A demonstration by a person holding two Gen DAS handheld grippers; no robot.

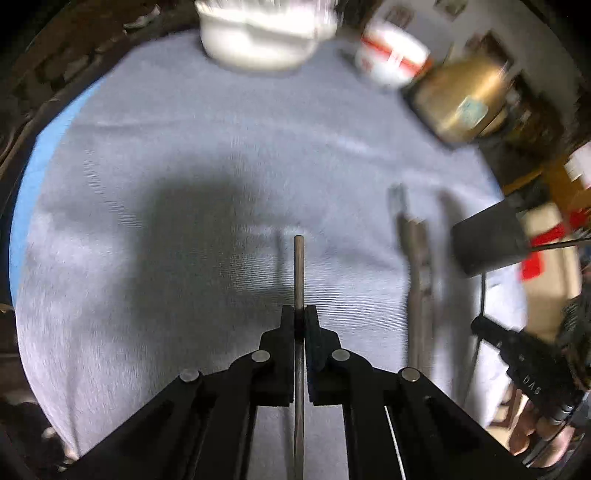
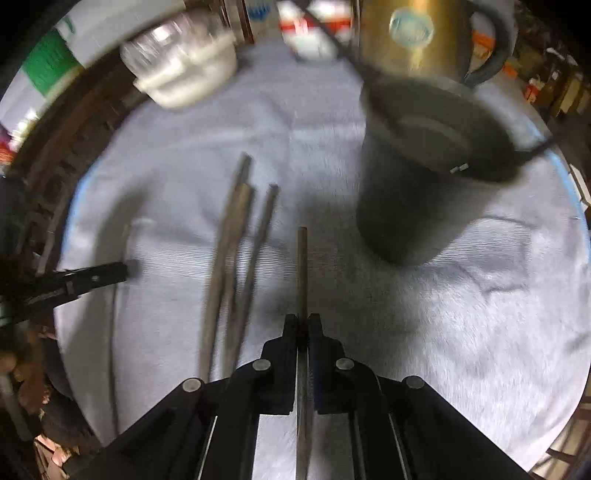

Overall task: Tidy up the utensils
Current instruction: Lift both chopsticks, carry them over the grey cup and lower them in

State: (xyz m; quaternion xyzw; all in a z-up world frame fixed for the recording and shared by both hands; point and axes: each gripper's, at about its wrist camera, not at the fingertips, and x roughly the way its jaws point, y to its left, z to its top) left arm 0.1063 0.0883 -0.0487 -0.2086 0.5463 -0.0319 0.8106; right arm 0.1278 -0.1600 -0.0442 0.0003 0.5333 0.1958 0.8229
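Observation:
My left gripper (image 1: 299, 314) is shut on a thin metal utensil handle (image 1: 299, 269) that sticks forward above the grey cloth (image 1: 184, 166). My right gripper (image 2: 303, 321) is shut on another thin utensil handle (image 2: 302, 269), held above the cloth. Several metal utensils (image 2: 232, 258) lie side by side on the cloth left of the right gripper; they show blurred in the left wrist view (image 1: 417, 280). A dark holder cup (image 2: 417, 173) stands ahead and to the right of the right gripper; it also shows in the left wrist view (image 1: 487, 240).
A white container (image 1: 258, 33) sits at the cloth's far edge, with a red-and-white cup (image 1: 395, 51) and a brass kettle (image 1: 465, 96) beside it. The right gripper appears at the right edge of the left view (image 1: 524, 365). Clutter surrounds the round table.

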